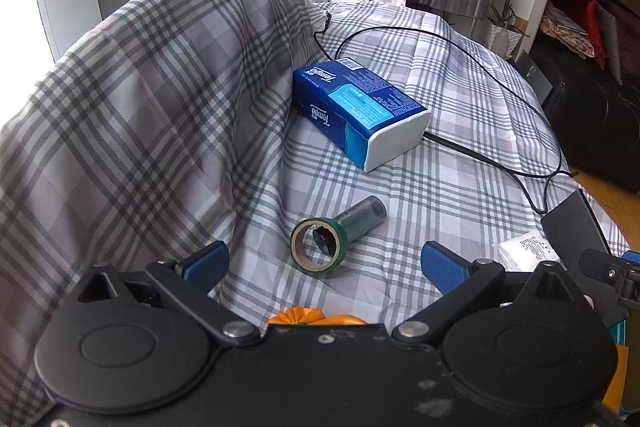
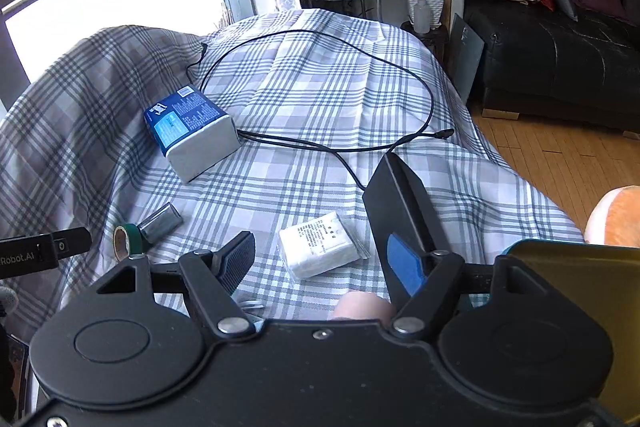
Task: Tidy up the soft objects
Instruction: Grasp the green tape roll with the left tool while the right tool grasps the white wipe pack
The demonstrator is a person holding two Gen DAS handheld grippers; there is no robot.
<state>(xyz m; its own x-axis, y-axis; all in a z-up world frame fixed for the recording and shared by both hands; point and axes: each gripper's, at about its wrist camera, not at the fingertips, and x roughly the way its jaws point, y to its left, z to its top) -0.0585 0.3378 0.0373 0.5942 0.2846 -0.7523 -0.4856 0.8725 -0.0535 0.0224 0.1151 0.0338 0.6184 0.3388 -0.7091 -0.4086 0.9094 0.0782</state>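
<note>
Both grippers, left (image 1: 324, 259) and right (image 2: 322, 259), agape, empty. Blue-wrapped soft tissue pack (image 1: 356, 109) mid-surface, small white pack (image 2: 320, 249) near front edge: apparently unsorted.

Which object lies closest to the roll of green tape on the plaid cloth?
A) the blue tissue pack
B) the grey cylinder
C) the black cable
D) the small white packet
B: in the left wrist view the grey cylinder lies right against the roll of green tape, while the blue tissue pack and the small white packet lie clearly apart from it.
</note>
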